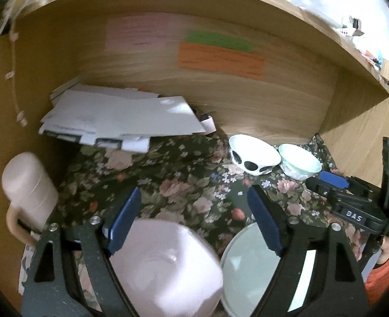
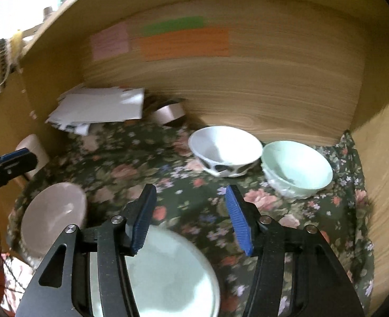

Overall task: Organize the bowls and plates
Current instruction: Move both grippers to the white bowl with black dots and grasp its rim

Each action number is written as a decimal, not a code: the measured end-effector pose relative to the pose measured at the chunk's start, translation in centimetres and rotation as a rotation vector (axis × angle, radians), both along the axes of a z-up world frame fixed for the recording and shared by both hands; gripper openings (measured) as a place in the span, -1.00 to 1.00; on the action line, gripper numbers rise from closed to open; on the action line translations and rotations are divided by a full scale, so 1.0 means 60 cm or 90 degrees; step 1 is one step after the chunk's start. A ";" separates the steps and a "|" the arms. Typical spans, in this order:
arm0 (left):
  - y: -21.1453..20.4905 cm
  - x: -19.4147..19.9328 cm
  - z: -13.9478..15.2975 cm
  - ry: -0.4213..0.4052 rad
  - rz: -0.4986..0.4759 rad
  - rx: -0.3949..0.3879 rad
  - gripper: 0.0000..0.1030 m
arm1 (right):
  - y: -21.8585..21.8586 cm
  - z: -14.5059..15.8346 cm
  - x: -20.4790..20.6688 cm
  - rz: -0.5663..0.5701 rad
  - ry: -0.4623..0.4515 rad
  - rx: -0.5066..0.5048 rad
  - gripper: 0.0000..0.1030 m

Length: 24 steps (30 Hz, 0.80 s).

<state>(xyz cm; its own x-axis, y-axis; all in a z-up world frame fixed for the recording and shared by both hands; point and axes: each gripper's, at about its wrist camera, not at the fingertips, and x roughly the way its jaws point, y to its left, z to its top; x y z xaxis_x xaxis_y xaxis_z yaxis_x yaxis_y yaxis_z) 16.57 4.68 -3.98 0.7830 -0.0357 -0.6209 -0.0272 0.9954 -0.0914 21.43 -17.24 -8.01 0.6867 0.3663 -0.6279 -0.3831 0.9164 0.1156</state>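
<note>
My left gripper [image 1: 194, 192] hangs open over the floral cloth [image 1: 184, 174], nothing between its blue pads. Just below it lies a pink dish [image 1: 165, 266], with a pale green plate [image 1: 247, 269] to its right. My right gripper [image 2: 190, 192] is open above that green plate [image 2: 168, 272] and does not touch it; the pink dish [image 2: 54, 214] sits to its left. At the back right a white bowl with black spots [image 2: 225, 150] stands beside a pale green bowl [image 2: 297, 169]. Both bowls, the spotted one [image 1: 252, 155] and the green one [image 1: 299, 161], also show in the left wrist view.
Wooden walls [image 2: 247, 92] enclose the nook on three sides, with coloured notes stuck on the back. A pile of white papers [image 1: 120, 119] and a tape roll [image 2: 168, 113] lie at the back left. A pink mug [image 1: 28, 187] stands at the left. An orange sleeve [image 1: 382, 272] shows at right.
</note>
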 end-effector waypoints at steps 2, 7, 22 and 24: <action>-0.014 0.019 -0.005 0.002 -0.003 0.014 0.61 | -0.011 -0.008 0.023 -0.010 0.010 0.006 -0.01; -0.043 0.071 -0.023 0.015 -0.008 0.029 0.61 | -0.025 -0.035 0.085 -0.034 0.036 -0.007 -0.01; -0.050 0.165 -0.070 0.066 -0.026 0.055 0.61 | -0.026 -0.114 0.228 -0.069 0.185 0.068 -0.10; -0.048 0.167 -0.072 0.068 -0.030 0.054 0.61 | -0.023 -0.116 0.235 -0.081 0.190 0.060 -0.10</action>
<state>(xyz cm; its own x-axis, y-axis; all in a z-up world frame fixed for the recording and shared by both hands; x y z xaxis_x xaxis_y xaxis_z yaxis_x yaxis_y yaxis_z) 26.61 1.78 -8.31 0.7113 -0.0146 -0.7027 0.0141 0.9999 -0.0066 35.51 -18.60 -14.97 0.5221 0.3548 -0.7756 -0.2029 0.9349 0.2911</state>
